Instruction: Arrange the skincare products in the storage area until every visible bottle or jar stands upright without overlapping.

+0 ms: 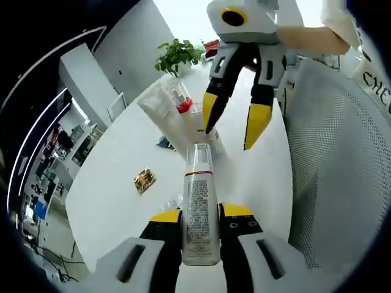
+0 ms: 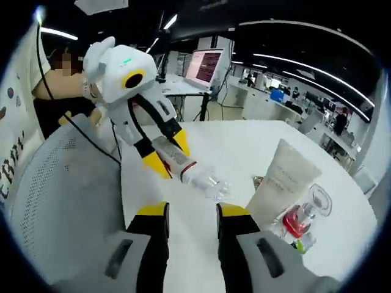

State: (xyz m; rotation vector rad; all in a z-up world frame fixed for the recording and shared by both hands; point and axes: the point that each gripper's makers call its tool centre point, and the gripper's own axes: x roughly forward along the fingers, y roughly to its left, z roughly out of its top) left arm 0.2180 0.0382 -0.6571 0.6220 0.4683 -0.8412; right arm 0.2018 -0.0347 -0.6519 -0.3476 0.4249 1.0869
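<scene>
While the left gripper (image 1: 200, 215) is clamped on the clear bottle (image 1: 199, 207), the bottle's long axis runs straight out along the jaws, its label between the yellow tips and its clear cap end pointing forward past them. In the right gripper view the same bottle (image 2: 186, 163) hangs above the bench (image 2: 244, 152), tilted, with the left gripper (image 2: 166, 155) gripping the labelled end and the clear end sloping down toward the right gripper (image 2: 191, 212).

The right gripper stands with its jaws apart and nothing between them. Its tips sit just below and short of the bottle's free end, so it is the nearer free tool should the bottle need steadying. In the left gripper view the right gripper (image 1: 235, 125) hovers ahead of the bottle's cap, over the cluster of products.

That cluster lies ahead of the left gripper and to the right of the right gripper: a white tube (image 2: 282, 183) leaning, and beside it a small bottle with a red middle (image 2: 297, 221) and a clear cap. A small gold packet (image 1: 145, 179) lies apart on the bench.

To stand the held bottle upright, I judge its axis must swing from this slant to vertical, base down, on bare bench short of the tube, so the two do not overlap.
</scene>
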